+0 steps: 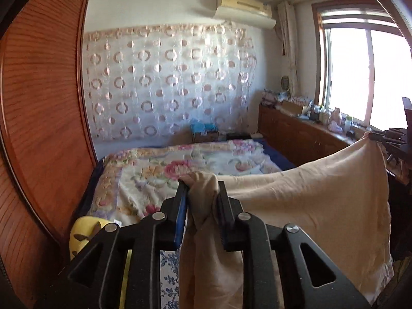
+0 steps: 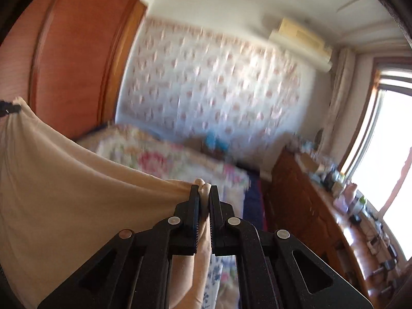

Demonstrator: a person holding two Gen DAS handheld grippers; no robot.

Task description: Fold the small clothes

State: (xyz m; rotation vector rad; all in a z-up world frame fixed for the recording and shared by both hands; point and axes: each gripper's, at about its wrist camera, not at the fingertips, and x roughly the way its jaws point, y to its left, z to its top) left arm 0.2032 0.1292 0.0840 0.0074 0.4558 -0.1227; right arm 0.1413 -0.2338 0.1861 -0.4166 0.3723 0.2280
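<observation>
Bedroom, daylight from a window (image 1: 360, 72) on the right. Largest item is the bed (image 1: 180, 175), covered by a floral quilt, its far end against a wall hung with a circle-patterned sheer curtain (image 1: 167, 85). A tall wooden wardrobe (image 1: 41, 108) stands close along the bed's left edge; a low wooden cabinet (image 1: 296, 136) runs under the window on the right, its top crowded with bottles and small boxes too small to tell apart. Between cabinet and bed, a narrow strip of floor; a cardboard box (image 1: 206, 135) with something blue in it sits at the bed's far end. An air conditioner (image 1: 244, 6) is mounted high on the wall. The beige garment (image 1: 309, 193) hangs spread in the air above the bed's near end, its top edge sagging between the two grippers. Left gripper (image 1: 200, 182): jaws part-closed around a bunched corner of the cloth, which fills the gap between them. Right gripper (image 2: 204, 189): jaws nearly together, pinching the other corner, with fabric trailing down below the fingers. The right wrist view is motion-blurred. A yellow object (image 1: 82, 234) shows low on the left, kind unclear.
</observation>
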